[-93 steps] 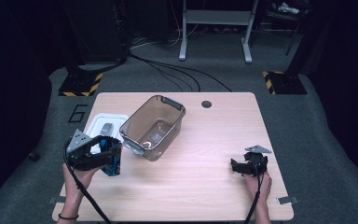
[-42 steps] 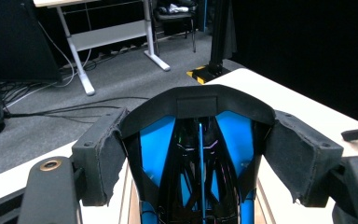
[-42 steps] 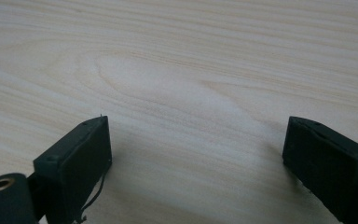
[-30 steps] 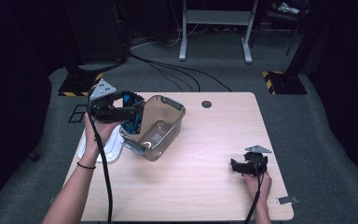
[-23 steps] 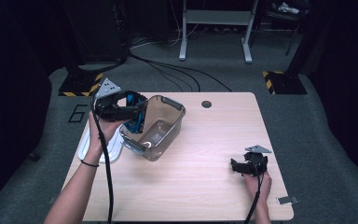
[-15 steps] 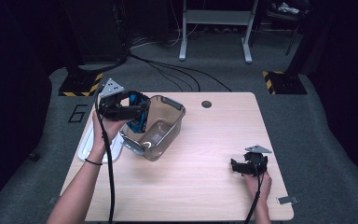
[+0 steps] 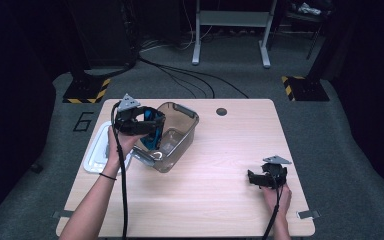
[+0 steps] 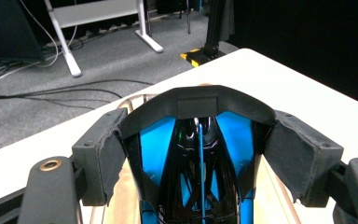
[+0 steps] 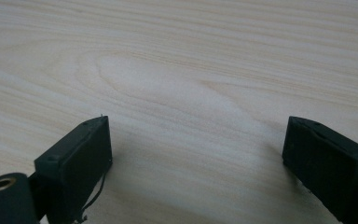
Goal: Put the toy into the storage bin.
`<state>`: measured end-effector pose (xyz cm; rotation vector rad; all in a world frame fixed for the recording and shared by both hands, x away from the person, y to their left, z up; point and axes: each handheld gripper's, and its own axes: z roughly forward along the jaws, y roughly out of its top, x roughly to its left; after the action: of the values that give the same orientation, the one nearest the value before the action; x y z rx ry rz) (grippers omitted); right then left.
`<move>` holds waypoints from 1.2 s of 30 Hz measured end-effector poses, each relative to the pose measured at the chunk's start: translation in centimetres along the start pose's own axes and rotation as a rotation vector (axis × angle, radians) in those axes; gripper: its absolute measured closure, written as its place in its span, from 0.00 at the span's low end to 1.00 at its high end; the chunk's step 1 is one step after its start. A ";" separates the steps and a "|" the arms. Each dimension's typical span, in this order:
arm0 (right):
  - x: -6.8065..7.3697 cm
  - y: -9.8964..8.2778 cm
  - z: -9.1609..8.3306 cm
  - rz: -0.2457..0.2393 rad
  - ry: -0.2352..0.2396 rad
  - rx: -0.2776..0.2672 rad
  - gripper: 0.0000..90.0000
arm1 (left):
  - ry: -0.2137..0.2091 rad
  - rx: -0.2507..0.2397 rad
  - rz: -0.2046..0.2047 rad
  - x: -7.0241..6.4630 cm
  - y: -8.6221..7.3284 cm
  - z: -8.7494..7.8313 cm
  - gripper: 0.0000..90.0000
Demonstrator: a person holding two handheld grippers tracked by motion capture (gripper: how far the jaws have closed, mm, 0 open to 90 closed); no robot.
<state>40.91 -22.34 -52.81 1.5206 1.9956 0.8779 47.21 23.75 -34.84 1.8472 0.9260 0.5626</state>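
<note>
Gripping a black-and-blue object [image 8: 198,172] between its pads, the left gripper [image 7: 147,131] hangs over the near-left rim of the clear plastic bin [image 7: 177,131], which stands on the wooden table [image 7: 220,200]. A white lid [image 7: 96,155] lies flat just left of the bin, under the person's left wrist. The bin's wall stands between the held object and the bin's floor. The right gripper [image 7: 257,178] rests well apart near the table's right front edge, jaws spread and empty over bare wood.
</note>
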 end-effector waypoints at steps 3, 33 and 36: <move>0.0 0.0 0.0 0.000 0.000 0.000 0.08 | -0.006 0.011 -0.005 0.1 -0.5 0.3 0.28; 0.0 0.0 0.0 -0.001 -0.001 0.001 0.08 | -0.030 0.167 -0.033 -0.1 -4.6 3.2 0.28; 0.0 0.0 0.0 -0.002 -0.001 0.001 0.08 | -0.031 0.172 -0.038 -0.2 -4.9 3.5 0.28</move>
<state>40.91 -22.33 -52.81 1.5195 1.9963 0.8758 47.86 22.95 -40.74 1.9813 1.0132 0.4415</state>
